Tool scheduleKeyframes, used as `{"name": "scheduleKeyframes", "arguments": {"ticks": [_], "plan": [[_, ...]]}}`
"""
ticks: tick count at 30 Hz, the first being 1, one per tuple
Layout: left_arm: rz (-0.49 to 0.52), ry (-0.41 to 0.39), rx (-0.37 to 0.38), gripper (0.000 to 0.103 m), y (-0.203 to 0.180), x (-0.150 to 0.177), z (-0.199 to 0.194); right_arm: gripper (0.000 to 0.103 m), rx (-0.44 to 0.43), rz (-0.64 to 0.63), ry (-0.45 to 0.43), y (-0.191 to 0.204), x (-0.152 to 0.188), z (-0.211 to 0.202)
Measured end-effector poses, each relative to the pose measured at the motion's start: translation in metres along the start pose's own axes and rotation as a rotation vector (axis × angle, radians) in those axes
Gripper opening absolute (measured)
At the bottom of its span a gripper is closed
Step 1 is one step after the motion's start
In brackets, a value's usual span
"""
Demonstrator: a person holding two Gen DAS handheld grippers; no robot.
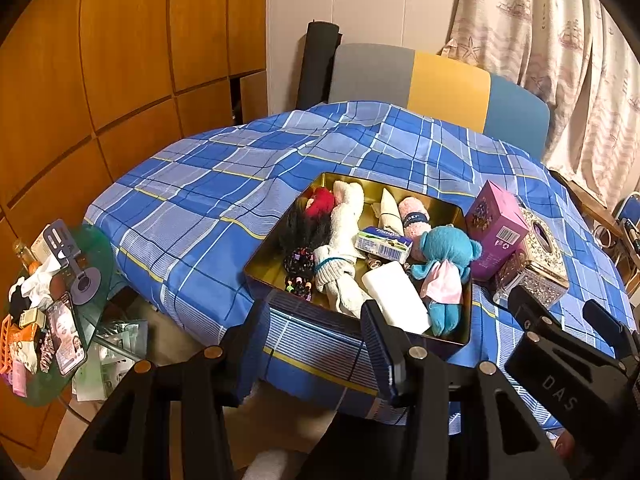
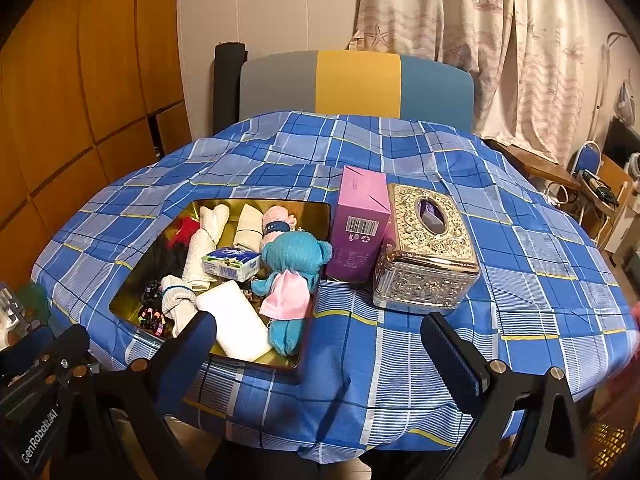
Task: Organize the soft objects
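A gold tin [image 1: 456, 212] [image 2: 320, 216] sits on the blue checked tablecloth [image 1: 208, 208] [image 2: 520, 264]. It holds a blue plush bear [image 1: 446, 256] [image 2: 294, 256], white towels [image 1: 344, 224] [image 2: 204, 236], a tissue pack [image 1: 382, 243] [image 2: 232, 264], a white block [image 1: 396, 296] [image 2: 236, 320], a pink roll [image 1: 414, 216] [image 2: 276, 220], black and red fluffy items [image 1: 308, 228] [image 2: 168, 252] and hair ties [image 1: 298, 264] [image 2: 152, 316]. My left gripper [image 1: 316, 344] is open and empty at the tin's near edge. My right gripper [image 2: 320, 344] is open and empty, near the tin's front right corner.
A purple carton [image 1: 494, 228] [image 2: 360, 220] and an ornate silver tissue box [image 1: 536, 264] [image 2: 428, 248] stand right of the tin. A chair [image 1: 448, 88] [image 2: 356, 84] is behind the table. A cluttered green side table [image 1: 100, 248] is at the left.
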State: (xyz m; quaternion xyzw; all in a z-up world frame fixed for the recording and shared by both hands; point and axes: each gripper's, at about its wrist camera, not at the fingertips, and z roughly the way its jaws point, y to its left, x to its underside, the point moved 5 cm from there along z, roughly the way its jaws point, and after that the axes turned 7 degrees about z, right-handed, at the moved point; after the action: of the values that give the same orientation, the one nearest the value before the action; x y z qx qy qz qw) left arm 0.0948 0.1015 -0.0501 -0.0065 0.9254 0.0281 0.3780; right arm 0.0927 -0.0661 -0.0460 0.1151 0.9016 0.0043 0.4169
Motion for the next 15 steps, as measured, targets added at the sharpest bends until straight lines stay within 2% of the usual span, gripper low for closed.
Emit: {"name": "scheduleKeyframes", "arguments": {"ticks": [15], "plan": [[-0.006, 0.003, -0.003, 0.047, 0.0027, 0.0000, 0.0039, 0.103, 0.001, 0.005, 0.002, 0.0010, 0.0019, 0.0041]]}}
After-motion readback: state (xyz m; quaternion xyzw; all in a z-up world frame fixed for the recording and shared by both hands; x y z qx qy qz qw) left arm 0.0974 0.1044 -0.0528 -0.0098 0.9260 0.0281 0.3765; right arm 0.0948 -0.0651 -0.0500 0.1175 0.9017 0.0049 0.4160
